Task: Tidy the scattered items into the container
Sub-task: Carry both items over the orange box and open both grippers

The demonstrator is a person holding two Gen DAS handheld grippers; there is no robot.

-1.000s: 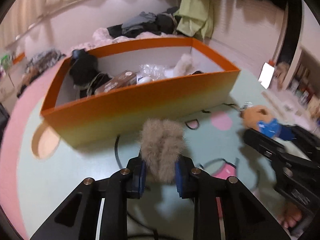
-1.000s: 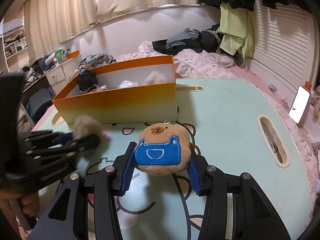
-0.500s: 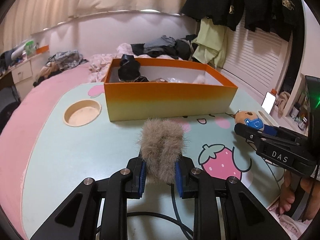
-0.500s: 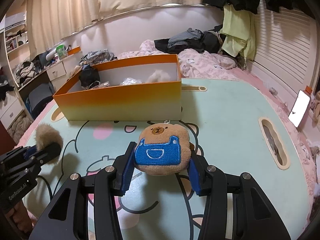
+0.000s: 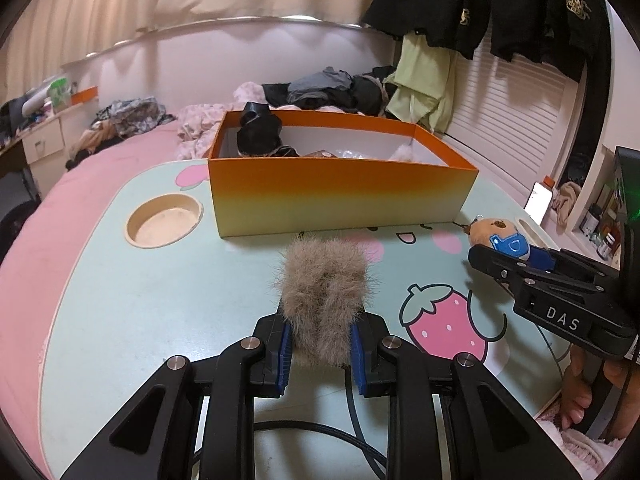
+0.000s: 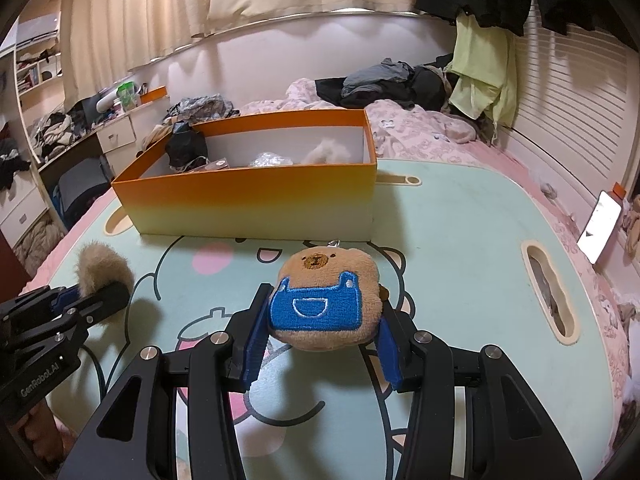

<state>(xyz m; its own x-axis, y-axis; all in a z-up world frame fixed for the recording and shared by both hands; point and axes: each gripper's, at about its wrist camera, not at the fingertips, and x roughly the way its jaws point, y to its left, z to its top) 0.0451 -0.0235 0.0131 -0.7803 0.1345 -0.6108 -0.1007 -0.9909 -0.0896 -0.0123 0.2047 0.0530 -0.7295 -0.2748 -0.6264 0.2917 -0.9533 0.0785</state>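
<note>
So, both hands loaded, box up next.

The left gripper [image 5: 322, 350] is clamped on a grey-brown fur pom [image 5: 324, 288] and the right gripper [image 6: 320, 340] squeezes a bear plush in blue overalls [image 6: 326, 298], both off the table [image 6: 460, 240] and short of the orange box [image 6: 256, 200] at its far edge. Soft stuff, so I'd guess a firm pinch is what stops it slipping. The box already holds a few things.

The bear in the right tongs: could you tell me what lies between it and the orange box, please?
Nothing stands there. In the right wrist view, only bare printed tabletop separates the bear from the box.
</note>
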